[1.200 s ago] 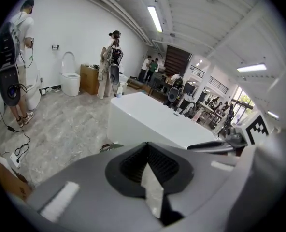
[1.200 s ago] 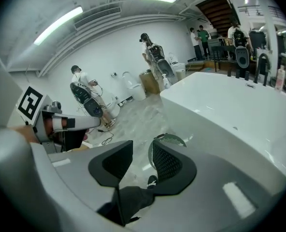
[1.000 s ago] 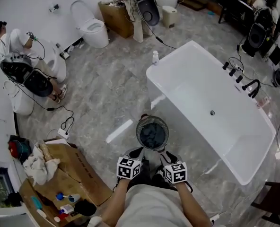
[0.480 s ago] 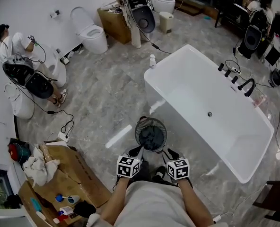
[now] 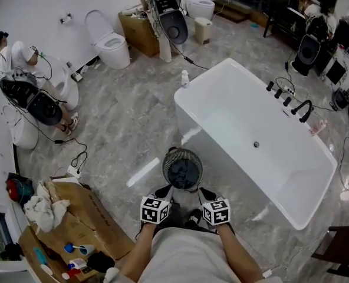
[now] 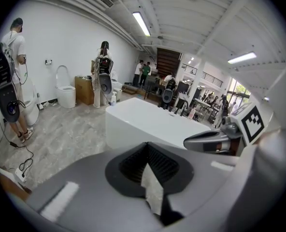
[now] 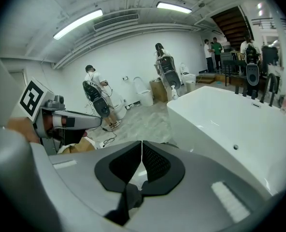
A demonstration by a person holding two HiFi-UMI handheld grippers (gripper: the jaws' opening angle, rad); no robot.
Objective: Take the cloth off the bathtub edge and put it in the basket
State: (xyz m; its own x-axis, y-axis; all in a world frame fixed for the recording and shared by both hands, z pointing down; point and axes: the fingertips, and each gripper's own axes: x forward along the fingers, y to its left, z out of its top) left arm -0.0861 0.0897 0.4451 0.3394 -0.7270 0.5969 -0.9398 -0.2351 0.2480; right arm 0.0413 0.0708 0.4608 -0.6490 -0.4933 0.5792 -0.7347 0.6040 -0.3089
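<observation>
A dark cloth [image 5: 182, 171] lies bunched inside the round wire basket [image 5: 167, 160], which stands on the floor against the white bathtub [image 5: 239, 65]. No cloth shows on the tub's rim. Both grippers hover just short of the basket on my side. My left gripper [image 5: 164, 192] [image 6: 146, 151] has its jaws a narrow wedge apart, with only floor showing through. My right gripper [image 5: 205, 193] [image 7: 142, 151] has just been closing its jaws; they now meet in a thin line with nothing between them. The tub [image 7: 220, 115] fills the right of the right gripper view.
An open cardboard box [image 5: 86, 214] with rags and bottles sits at the lower left. Cables [image 5: 74, 157] trail over the marble floor. A person [image 5: 15, 58] stands by a toilet [image 5: 111, 40] at the far left. Black taps [image 5: 292, 102] line the tub's far rim.
The head view has slid slightly, moving the tub and basket a little left. Both grippers stay just in front of the basket, and the cloth lies inside it throughout.
</observation>
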